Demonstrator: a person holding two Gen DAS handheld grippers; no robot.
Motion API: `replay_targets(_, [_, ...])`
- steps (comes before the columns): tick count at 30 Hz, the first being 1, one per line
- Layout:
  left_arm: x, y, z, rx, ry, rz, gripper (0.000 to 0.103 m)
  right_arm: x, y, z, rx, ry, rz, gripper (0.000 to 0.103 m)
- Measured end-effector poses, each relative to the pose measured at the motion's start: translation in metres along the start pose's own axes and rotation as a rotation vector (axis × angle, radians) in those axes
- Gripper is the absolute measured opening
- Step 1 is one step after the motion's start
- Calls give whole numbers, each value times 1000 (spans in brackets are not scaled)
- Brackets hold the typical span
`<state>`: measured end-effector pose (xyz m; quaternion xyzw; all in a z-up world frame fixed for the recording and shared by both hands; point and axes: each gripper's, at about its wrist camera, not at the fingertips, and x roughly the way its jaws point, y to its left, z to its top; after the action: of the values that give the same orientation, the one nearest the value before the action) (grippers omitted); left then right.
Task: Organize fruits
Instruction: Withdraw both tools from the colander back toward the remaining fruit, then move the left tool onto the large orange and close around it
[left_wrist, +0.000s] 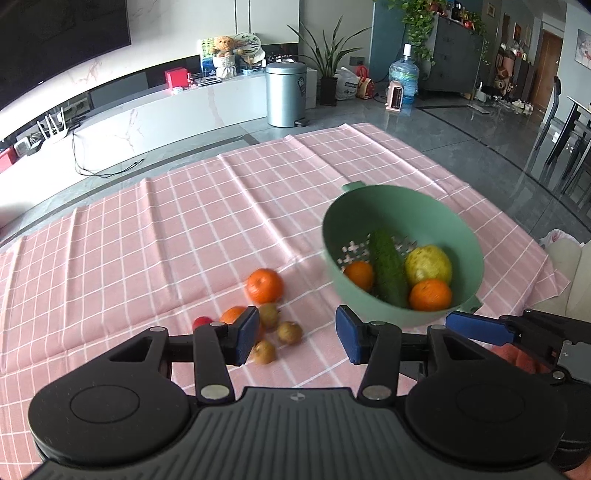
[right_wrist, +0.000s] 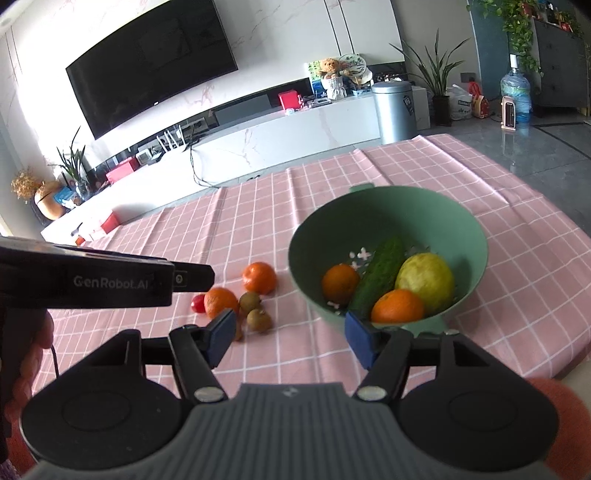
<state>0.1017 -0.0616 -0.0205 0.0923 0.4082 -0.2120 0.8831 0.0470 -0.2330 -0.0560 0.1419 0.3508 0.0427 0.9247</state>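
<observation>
A green bowl (left_wrist: 454, 229) (right_wrist: 461, 225) on the pink checked cloth holds two oranges (left_wrist: 430, 294) (right_wrist: 397, 306), a cucumber (left_wrist: 388, 271) (right_wrist: 376, 280) and a yellow-green fruit (left_wrist: 428, 264) (right_wrist: 424, 277). Left of the bowl lie two loose oranges (left_wrist: 264, 285) (right_wrist: 259, 277), a small red tomato (left_wrist: 201, 322) (right_wrist: 198, 303) and three small brown fruits (left_wrist: 290, 332) (right_wrist: 258, 319). My left gripper (left_wrist: 297, 336) hovers open above the brown fruits, gripping nothing. My right gripper (right_wrist: 291, 338) stands open and empty in front of the bowl's near rim.
The pink cloth (left_wrist: 184, 221) covers the table, whose far edge meets a grey tiled floor. A metal bin (left_wrist: 286, 94) and a white TV bench (left_wrist: 147, 122) stand beyond. The left gripper's body (right_wrist: 110, 282) crosses the right wrist view at left.
</observation>
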Motion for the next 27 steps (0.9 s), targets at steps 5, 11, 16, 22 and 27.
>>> replay_targets(5, [0,18,-14,-29,9,-1,57,11,15,-13,-30,46,-11,62])
replay_targets(11, [5,35,-28,-57,21,-13,57,22,30,-16,-79,69,-19,55])
replay_targets(16, [13,49,-37,-85,26,-26,57,30,37,-21,-103,82,-22,49])
replay_targets(22, [27,65,-44,-130,45,-48,57,48,43,-21,-119,111,-19,36])
replay_targets(27, [40,77,-43,-182,36,-88,57,65,48,-18,-126,131,-24,31])
